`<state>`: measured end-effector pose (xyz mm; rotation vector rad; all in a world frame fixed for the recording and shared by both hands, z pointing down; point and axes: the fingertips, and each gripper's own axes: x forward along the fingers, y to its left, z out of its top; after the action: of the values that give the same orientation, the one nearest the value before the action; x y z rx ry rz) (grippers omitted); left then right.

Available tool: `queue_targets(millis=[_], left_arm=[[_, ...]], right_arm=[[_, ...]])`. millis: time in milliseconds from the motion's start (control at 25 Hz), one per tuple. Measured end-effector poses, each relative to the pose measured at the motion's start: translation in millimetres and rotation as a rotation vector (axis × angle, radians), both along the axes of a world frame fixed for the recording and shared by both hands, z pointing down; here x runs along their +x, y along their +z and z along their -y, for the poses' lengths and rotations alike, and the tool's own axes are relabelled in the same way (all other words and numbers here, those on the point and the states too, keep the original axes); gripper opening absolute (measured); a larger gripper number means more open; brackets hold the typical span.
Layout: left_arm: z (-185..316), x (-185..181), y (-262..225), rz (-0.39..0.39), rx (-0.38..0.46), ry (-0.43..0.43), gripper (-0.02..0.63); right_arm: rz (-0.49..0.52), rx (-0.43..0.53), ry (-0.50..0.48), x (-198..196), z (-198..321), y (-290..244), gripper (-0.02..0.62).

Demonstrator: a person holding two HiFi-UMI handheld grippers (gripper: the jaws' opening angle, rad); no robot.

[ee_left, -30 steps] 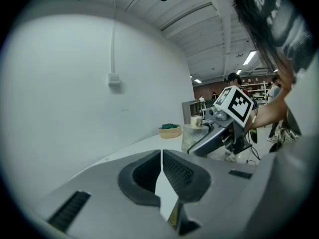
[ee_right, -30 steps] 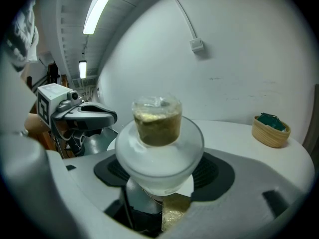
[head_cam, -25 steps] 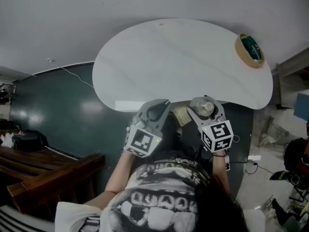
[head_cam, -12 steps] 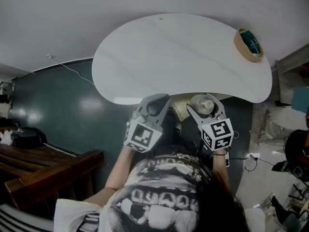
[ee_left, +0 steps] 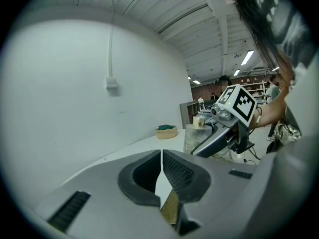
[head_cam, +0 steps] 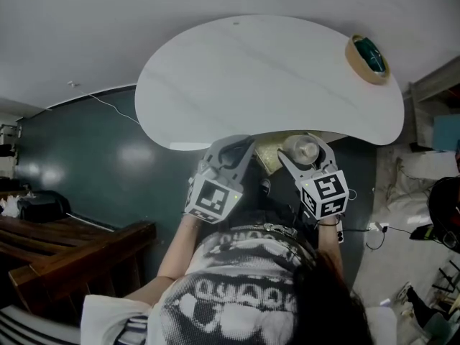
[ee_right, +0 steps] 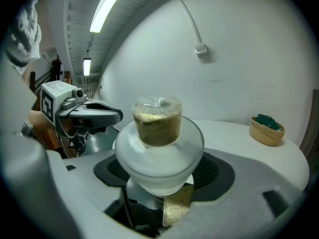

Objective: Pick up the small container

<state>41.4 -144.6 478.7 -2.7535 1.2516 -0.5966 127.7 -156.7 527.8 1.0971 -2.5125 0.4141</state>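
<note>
- The small container (ee_right: pixel 158 133) is clear plastic with something tan-brown showing inside, and it sits right between the jaws of the right tongs (head_cam: pixel 302 146).
- Those jaws stand wide and are clamped on its sides, so it's properly gripped.
- It's held just by the near edge of the white curved surface (head_cam: pixel 251 77).
- The left tongs (ee_left: pixel 161 158) are beside it, with jaws pressed together and nothing in them.
- A little woven basket (head_cam: pixel 368 57) with something green sits at the surface's far right end, well apart.
</note>
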Motion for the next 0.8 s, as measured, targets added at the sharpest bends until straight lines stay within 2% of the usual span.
queue_targets(millis=[800], left_arm=[[-6.1, -2.0, 4.2, -0.011, -0.007, 0.034, 0.011]], right_arm=[[-0.019, 0.015, 0.027, 3.2, 4.7, 0.4, 0.327]])
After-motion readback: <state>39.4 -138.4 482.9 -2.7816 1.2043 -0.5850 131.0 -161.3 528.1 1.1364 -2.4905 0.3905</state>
